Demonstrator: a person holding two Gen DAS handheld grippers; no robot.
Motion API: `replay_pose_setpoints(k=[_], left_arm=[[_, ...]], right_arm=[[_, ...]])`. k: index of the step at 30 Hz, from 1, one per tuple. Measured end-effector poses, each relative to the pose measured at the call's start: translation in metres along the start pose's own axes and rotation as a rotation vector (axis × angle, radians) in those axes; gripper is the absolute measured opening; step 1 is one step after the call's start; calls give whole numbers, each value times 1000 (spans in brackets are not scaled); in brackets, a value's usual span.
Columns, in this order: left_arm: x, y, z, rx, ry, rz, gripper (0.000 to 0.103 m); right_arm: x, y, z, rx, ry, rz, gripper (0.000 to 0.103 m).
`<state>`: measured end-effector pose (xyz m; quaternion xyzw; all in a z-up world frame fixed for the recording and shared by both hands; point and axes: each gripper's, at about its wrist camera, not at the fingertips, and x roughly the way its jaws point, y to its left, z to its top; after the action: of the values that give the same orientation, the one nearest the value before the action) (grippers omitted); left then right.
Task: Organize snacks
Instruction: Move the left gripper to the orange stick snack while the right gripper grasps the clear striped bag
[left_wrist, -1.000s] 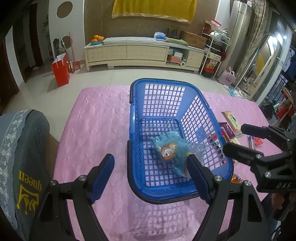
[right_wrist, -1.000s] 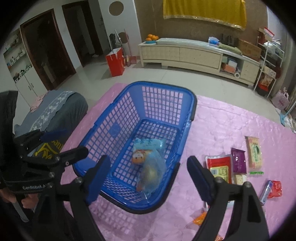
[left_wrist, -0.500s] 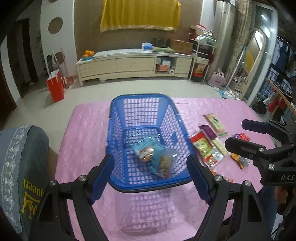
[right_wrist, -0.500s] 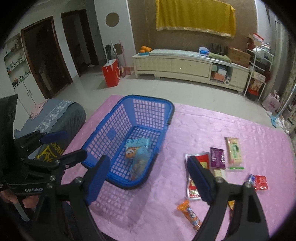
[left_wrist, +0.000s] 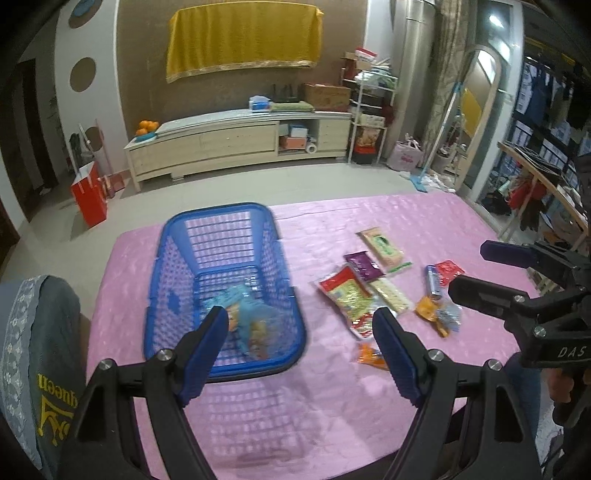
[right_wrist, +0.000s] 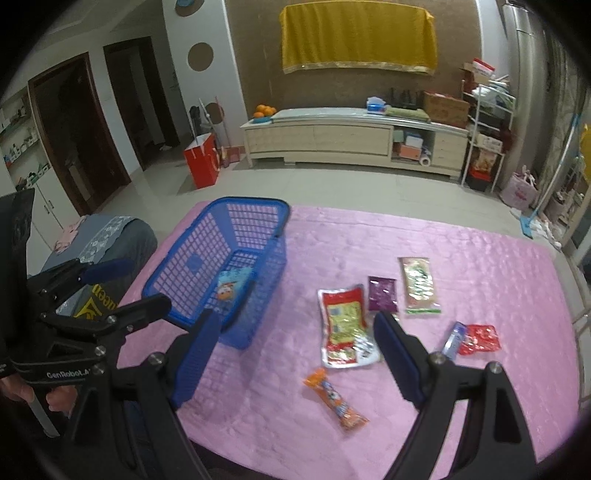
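Note:
A blue mesh basket (left_wrist: 221, 236) (right_wrist: 207, 258) stands on the pink table at the left, with a light blue snack bag (left_wrist: 240, 314) (right_wrist: 231, 286) inside it. Right of the basket lie loose snacks: a red and yellow pack (right_wrist: 341, 317) (left_wrist: 345, 293), a purple packet (right_wrist: 382, 299), a tan pack (right_wrist: 419, 284), an orange stick pack (right_wrist: 336, 400), and a small red packet (right_wrist: 478, 338). My left gripper (left_wrist: 297, 349) hangs open and empty above the basket's near end. My right gripper (right_wrist: 295, 354) is open and empty above the table, over the loose snacks.
The pink tablecloth (right_wrist: 424, 240) covers the table up to its far edge. A grey cushioned chair (left_wrist: 33, 350) stands at the left side. Beyond the table are the tiled floor, a long low cabinet (right_wrist: 351, 138) and a red bag (right_wrist: 201, 160).
Both grippers have pulled back and up from the basket, which now looks smaller and further left. More loose snacks on the right have come into view. Both stay open.

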<state>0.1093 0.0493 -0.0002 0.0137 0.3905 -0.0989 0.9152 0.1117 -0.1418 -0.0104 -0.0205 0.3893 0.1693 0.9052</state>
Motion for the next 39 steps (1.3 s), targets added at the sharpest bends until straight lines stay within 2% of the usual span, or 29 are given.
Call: replay_pose_setpoints(k=[7, 15, 20, 36, 39], left_arm=[[14, -46, -1, 51, 13, -39, 79], [37, -87, -7, 36, 48, -82, 79], [53, -106, -14, 37, 91, -81, 79], [120, -127, -38, -53, 237, -55, 79], [137, -124, -44, -94, 274, -19, 79]], right_arm=[[-13, -37, -17, 27, 12, -28, 88], [-14, -85, -45, 98, 44, -51, 88], [-10, -108, -60, 130, 70, -49, 88], [38, -173, -93, 193, 182, -30, 88], [51, -180, -98, 183, 213, -27, 88]])
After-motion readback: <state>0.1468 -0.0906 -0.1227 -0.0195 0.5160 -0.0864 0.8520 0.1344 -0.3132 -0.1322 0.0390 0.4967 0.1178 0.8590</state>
